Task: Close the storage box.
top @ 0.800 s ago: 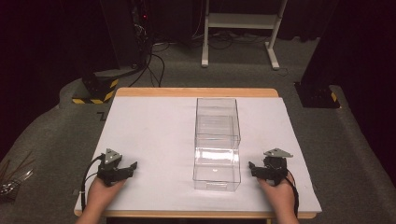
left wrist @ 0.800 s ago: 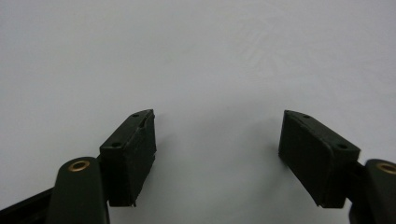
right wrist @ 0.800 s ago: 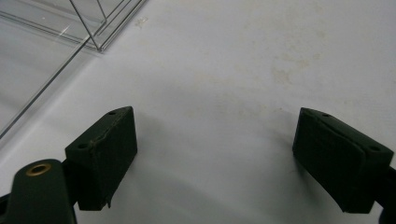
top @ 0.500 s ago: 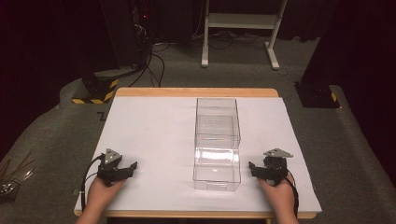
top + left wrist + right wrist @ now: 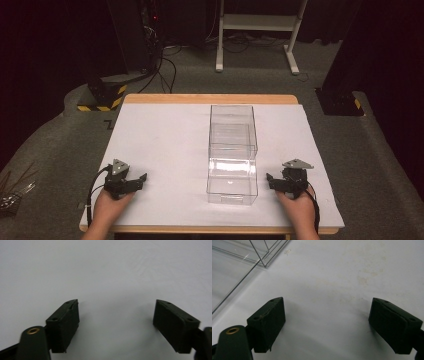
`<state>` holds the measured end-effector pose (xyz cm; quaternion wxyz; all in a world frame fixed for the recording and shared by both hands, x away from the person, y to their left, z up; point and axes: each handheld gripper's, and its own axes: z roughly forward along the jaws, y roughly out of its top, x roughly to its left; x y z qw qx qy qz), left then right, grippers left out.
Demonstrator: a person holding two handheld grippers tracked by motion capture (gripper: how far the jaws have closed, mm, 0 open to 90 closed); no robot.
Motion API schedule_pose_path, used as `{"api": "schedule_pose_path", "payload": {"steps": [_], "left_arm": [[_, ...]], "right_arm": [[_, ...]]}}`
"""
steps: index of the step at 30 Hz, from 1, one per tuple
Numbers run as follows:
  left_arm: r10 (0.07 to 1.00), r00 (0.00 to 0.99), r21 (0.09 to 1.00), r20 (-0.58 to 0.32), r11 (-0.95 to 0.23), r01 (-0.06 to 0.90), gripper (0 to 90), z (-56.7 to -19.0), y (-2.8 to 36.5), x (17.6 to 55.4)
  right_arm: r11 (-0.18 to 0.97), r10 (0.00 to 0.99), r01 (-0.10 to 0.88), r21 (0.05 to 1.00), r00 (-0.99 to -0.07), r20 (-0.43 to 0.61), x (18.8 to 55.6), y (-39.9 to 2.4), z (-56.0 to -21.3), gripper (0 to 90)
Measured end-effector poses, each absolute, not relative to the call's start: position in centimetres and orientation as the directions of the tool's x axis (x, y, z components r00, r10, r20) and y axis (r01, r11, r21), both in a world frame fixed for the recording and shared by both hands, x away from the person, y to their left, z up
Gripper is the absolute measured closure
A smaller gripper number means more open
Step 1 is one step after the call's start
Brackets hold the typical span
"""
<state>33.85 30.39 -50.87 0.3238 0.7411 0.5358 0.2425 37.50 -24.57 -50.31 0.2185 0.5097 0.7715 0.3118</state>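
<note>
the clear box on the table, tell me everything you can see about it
The clear box looks like thin, transparent hard plastic, long and rectangular, and it seems to hold nothing. Inner walls appear to split it into sections, or it may be two bins nested; the high view cannot settle which. It stands upright on the white table cover, right of centre, long side running away from the person. Neither gripper touches it; the right gripper lies nearest, and a corner shows in the right gripper view.

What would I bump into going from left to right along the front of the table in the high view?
left gripper → clear plastic box → right gripper, all on the white table.
</note>
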Motion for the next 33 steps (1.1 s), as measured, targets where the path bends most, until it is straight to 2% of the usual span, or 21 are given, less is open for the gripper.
{"api": "schedule_pose_path", "payload": {"steps": [11, 19, 30, 33], "left_arm": [[0.952, 0.305, 0.720, 0.015, -0.222, 0.657, 14.3, -50.7, 30.0, 33.8], [0.952, 0.301, 0.739, 0.062, -0.246, 0.627, 13.5, -50.8, 29.5, 33.5], [0.951, 0.307, 0.732, 0.018, -0.222, 0.644, 14.5, -50.8, 29.9, 33.7], [0.952, 0.306, 0.732, 0.016, -0.219, 0.645, 14.5, -50.9, 29.9, 33.7]], "right_arm": [[0.285, 0.923, 0.651, 0.703, -0.384, -0.018, 37.5, -24.6, -50.3, 13.6], [0.314, 0.913, 0.632, 0.708, -0.406, -0.043, 37.3, -24.3, -50.2, 13.8], [0.281, 0.900, 0.527, 0.802, -0.435, -0.029, 35.6, -23.9, -47.8, 13.1], [0.272, 0.899, 0.525, 0.807, -0.438, -0.019, 35.3, -23.8, -47.4, 12.0]]}}
